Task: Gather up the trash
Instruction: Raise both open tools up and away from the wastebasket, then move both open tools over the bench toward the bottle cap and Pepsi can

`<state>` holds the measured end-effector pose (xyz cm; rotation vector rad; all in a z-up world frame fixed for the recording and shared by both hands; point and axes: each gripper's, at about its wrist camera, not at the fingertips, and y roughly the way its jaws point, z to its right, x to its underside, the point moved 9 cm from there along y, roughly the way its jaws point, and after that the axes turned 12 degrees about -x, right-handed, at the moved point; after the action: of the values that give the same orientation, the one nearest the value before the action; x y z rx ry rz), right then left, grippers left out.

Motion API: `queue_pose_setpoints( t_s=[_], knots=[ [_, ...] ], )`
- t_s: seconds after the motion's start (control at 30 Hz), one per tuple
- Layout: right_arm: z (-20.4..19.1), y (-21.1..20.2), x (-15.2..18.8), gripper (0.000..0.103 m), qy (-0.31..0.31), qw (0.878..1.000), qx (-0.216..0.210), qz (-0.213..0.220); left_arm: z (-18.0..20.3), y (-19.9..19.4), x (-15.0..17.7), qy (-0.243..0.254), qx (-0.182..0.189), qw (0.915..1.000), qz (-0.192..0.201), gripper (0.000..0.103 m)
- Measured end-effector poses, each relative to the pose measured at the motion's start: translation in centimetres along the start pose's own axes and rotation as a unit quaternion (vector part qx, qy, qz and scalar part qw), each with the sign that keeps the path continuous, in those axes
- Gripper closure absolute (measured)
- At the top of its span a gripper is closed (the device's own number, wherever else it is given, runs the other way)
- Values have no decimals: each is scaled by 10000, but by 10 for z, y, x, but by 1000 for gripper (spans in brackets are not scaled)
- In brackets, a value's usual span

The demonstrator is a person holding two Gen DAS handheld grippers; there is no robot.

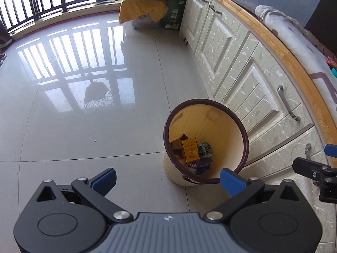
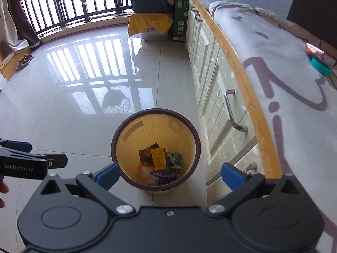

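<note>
One waste bin [image 2: 155, 147] stands on the floor, with one yellow box [image 2: 158, 158] inside. Two grippers [image 2: 168, 174] show, and two handles [image 2: 233, 110] on the cabinet.

Glossy pale floor tiles [image 2: 63, 113] mirror the dark window bars [image 2: 69, 4]. Cream cabinets [image 2: 212, 84] with metal handles [image 2: 231, 111] line one side under a wooden edge [image 2: 238, 69], and a pale cloth [image 2: 284, 73] with purple marks lies on top. At the far end a yellow cloth [image 2: 147, 24] drapes a stack beside a green box [image 2: 180, 19]. Sandals [image 2: 24, 61] sit by a curtain [image 2: 19, 27].
</note>
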<state>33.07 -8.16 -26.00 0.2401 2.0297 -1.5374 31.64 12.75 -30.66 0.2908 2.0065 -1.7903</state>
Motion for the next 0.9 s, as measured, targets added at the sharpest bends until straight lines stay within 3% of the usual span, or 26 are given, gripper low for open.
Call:
queue_pose_setpoints(
  t_s=[0.43,0.9],
  knots=[
    [-3,-64,4,0,71,9988,55,485,0,-58,6,78,-31,9990,445,0],
    [37,-129,15,0,374,9934,280,1044,36,-112,5,198,196,9950,957,0]
  ],
)
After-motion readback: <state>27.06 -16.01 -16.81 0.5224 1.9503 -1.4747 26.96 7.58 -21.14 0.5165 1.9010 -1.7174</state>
